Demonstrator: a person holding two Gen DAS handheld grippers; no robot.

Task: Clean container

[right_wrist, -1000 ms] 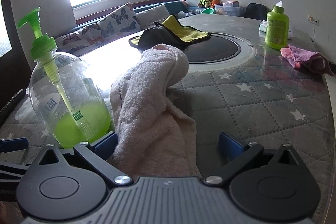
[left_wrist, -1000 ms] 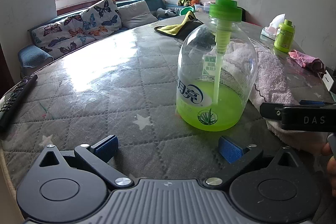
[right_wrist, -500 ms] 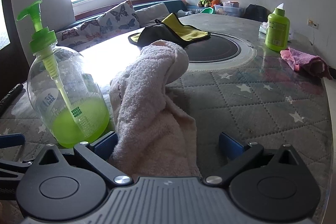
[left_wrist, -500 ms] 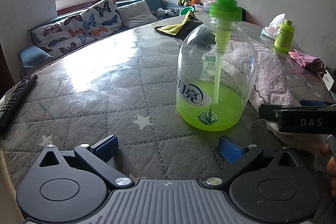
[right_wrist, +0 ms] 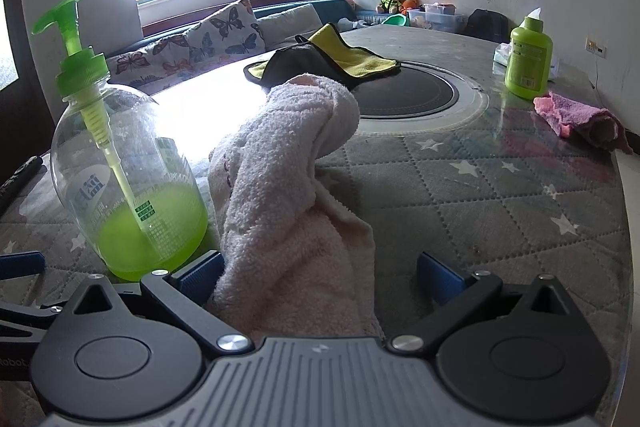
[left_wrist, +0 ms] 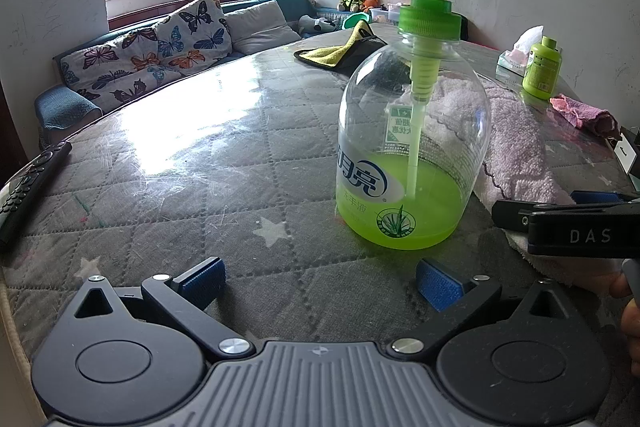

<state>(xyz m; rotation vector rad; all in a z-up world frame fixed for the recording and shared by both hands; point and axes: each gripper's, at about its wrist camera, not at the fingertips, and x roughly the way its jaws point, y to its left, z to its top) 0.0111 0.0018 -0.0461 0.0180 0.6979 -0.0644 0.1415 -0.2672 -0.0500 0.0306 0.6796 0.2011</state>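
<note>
Right gripper point(right_wrist: 320, 267), jaws wide around the pale towel point(right_wrist: 288, 179), has crept nearer the pump bottle point(right_wrist: 128, 163), while the left gripper point(left_wrist: 320, 275) waits open, so wiping hasn't begun.

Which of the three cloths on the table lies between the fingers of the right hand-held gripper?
The pale pink terry towel; the yellow-and-black cloth and small magenta cloth lie far off.

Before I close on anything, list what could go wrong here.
1. The pump bottle is tall with a long pump head; a nudge from the open left gripper could tip it.
2. The pink towel lies bunched between the fingers of the open right gripper; a grab may catch only a loose fold.
3. The towel sits against the bottle, so pulling it could drag the bottle on the table.
</note>
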